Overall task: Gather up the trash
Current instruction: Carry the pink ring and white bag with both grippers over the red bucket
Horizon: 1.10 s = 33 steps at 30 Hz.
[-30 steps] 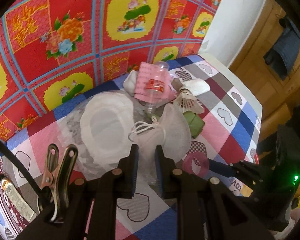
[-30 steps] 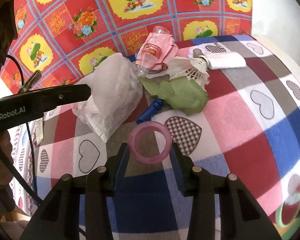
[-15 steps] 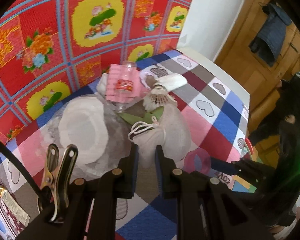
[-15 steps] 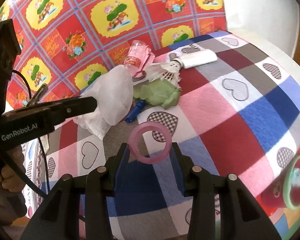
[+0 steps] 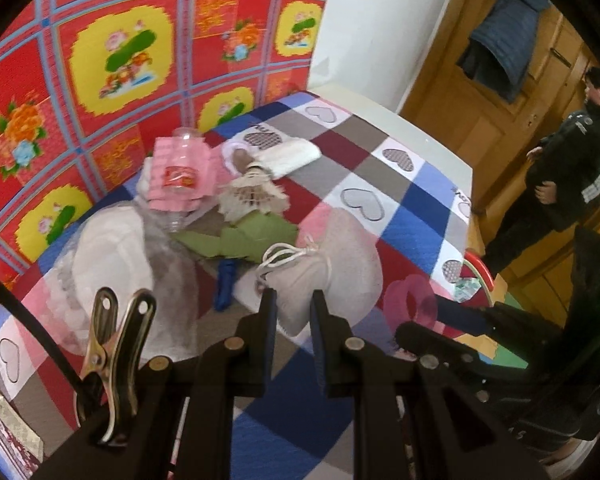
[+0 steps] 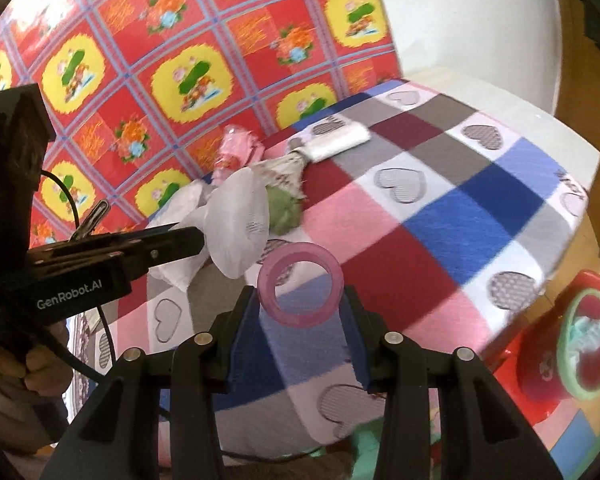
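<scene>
Trash is in hand on both sides, with more left on the table. Right gripper (image 6: 302,312) is closed on a pink ring (image 6: 300,289), the ring pinched upright between the pads and lifted clear of the checked tablecloth (image 6: 440,216). Left gripper (image 5: 293,308) has its jaws drawn narrow on the lower edge of a white drawstring pouch (image 5: 332,268), which appears to hang raised above the cloth; the pouch's cord is knotted at its neck.

Outward from the grippers, several items lie uncollected near the far wall: a crumpled green paper (image 5: 240,240), a blue pen-like piece (image 5: 225,284) just beside it, a shuttlecock (image 5: 252,196), a clear bottle with a red label (image 5: 180,180) resting on a pink cloth, a folded white item (image 5: 288,156), and a translucent plastic bag (image 5: 112,256) at the left.

A red bin (image 6: 568,340) with a green inner rim stands on the floor past the table's edge and already holds something pale. Judgement: collection is under way, two items are lifted but not deposited, and most of the pile is left.
</scene>
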### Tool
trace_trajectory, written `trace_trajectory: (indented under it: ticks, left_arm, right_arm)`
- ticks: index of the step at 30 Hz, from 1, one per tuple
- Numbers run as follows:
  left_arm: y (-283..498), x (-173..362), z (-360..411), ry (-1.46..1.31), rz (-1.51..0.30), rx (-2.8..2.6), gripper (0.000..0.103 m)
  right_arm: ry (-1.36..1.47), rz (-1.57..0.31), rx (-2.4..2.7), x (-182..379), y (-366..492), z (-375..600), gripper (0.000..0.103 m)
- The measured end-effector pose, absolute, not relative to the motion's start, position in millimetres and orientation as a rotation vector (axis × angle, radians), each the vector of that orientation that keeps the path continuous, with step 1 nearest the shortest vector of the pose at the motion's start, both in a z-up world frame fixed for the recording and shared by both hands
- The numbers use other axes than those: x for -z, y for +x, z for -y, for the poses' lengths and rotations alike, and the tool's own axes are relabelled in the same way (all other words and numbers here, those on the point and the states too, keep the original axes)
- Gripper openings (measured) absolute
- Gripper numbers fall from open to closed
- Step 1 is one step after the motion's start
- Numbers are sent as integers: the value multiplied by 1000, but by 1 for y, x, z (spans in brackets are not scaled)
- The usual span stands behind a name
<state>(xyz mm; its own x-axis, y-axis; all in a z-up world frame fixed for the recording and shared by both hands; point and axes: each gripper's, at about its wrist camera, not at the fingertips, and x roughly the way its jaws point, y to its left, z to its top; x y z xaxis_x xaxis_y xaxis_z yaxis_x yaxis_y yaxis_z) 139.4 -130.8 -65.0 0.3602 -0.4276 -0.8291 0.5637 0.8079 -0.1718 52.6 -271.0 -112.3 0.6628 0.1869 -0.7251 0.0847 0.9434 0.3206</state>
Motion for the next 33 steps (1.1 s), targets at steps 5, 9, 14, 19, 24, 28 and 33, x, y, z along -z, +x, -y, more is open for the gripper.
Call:
trace_trajectory:
  ticks: [5, 9, 14, 19, 24, 28, 33]
  left_arm:
    - [131, 67, 160, 171, -1032, 689, 17]
    - [122, 69, 187, 192, -1044, 721, 17]
    - [112, 70, 220, 216, -1045, 761, 17]
    - [104, 73, 256, 240, -1057, 800, 17]
    - [93, 75, 297, 277, -1060, 846, 17]
    - [82, 77, 329, 302, -1065, 888, 17]
    - [65, 88, 368, 350, -1083, 928, 17]
  right_arm:
    - [391, -827, -2, 110, 31, 304, 42]
    - [407, -825, 38, 111, 18, 329, 42]
    - [449, -818, 94, 112, 0, 364, 42]
    - [475, -802, 148, 110, -17, 401, 42]
    - [496, -793, 209, 112, -36, 437, 42]
    - [506, -795, 257, 115, -52, 466, 42]
    - [533, -811, 295, 126, -71, 498, 42]
